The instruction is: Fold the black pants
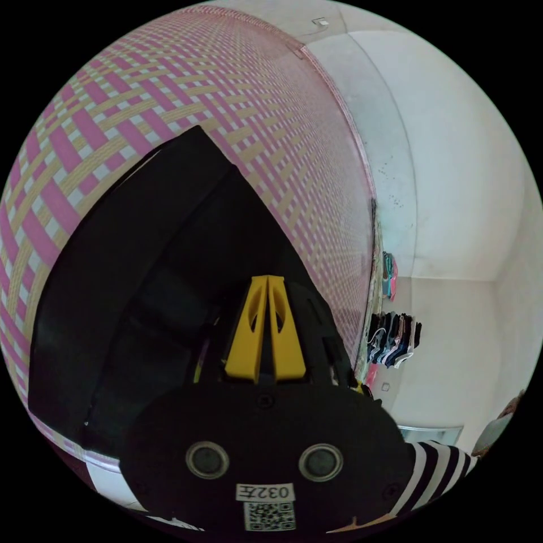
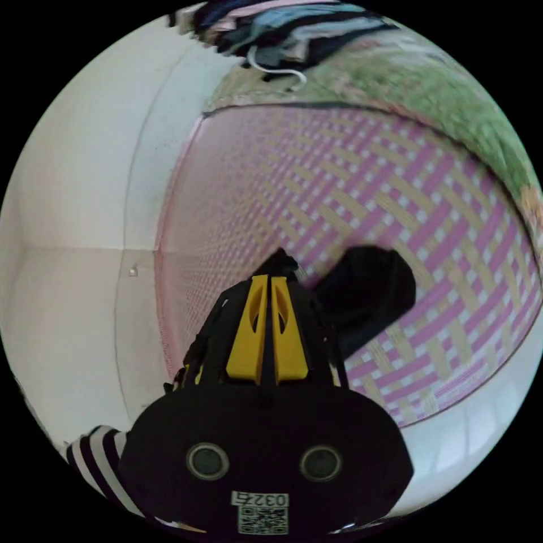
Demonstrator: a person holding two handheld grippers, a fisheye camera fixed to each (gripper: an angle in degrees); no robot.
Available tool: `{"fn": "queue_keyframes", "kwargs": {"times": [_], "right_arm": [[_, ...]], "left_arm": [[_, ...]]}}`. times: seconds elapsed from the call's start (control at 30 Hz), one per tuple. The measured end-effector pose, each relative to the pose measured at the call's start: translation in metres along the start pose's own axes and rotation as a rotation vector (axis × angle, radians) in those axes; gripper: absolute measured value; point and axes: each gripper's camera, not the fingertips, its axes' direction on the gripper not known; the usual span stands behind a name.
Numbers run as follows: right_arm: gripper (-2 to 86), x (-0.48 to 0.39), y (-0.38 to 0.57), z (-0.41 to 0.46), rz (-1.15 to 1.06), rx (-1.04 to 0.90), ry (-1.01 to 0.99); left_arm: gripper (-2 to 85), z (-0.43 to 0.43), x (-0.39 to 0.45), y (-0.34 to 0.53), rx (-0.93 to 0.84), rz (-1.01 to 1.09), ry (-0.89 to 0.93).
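Observation:
The black pants [image 1: 130,266] lie on a pink and yellow woven mat [image 1: 226,85] and take up the lower left of the left gripper view. My left gripper [image 1: 267,280] has its yellow jaws pressed together, tips buried in the dark cloth. In the right gripper view the black pants [image 2: 367,294] show as a small folded bundle on the mat [image 2: 339,186]. A tuft of their cloth sticks out at the tip of my right gripper [image 2: 269,278], whose jaws are shut on it.
A white floor [image 1: 452,169] borders the mat. A row of folded clothes [image 1: 393,339] sits by the mat's edge and appears as a clothes pile [image 2: 294,28] at the top of the right gripper view. A striped sleeve [image 1: 435,469] shows beside the left gripper.

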Motion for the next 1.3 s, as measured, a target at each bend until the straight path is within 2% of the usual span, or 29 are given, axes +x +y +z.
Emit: {"fn": "queue_keyframes", "kwargs": {"times": [0.13,0.23,0.4,0.47,0.53,0.67,0.8,0.9,0.97,1.07,1.3], "right_arm": [[-0.9,-0.065,-0.021,-0.027,-0.300,0.068,0.118],[-0.9,-0.080,-0.045,-0.048,-0.394,0.114,0.193],[-0.7,-0.051,-0.085,-0.022,-0.426,-0.002,0.311],[0.0,-0.022,-0.096,0.005,-0.349,-0.106,0.346],[1.9,-0.004,-0.096,0.012,-0.263,-0.121,0.361],[3.9,0.005,-0.064,-0.027,-0.232,0.058,0.247],[3.1,0.030,-0.020,-0.055,-0.194,0.058,0.182],[3.0,0.062,0.023,-0.070,-0.119,0.052,0.092],[5.2,0.084,0.053,-0.071,-0.058,0.049,0.019],[8.1,0.099,0.077,-0.058,-0.033,-0.003,-0.048],[7.9,0.096,0.086,-0.035,-0.035,-0.030,-0.114]], "left_arm": [[-0.9,0.001,0.006,0.001,0.006,0.017,-0.043],[-0.9,0.002,0.008,0.002,0.011,0.015,-0.060],[-0.9,0.003,0.007,0.004,0.028,-0.008,-0.065],[-0.9,0.002,0.003,0.007,0.042,-0.046,-0.045],[-0.9,0.000,0.000,0.010,0.054,-0.073,-0.027],[-0.9,-0.032,0.008,0.022,0.100,0.061,-0.001],[-0.9,-0.069,-0.009,0.050,0.113,0.082,-0.037],[-0.9,-0.104,-0.048,0.086,0.186,-0.009,0.007],[-0.8,-0.130,-0.092,0.123,0.274,-0.188,0.012],[-0.5,-0.151,-0.143,0.164,0.347,-0.341,0.094],[3.7,-0.148,-0.186,0.191,0.341,-0.393,0.313]]}}
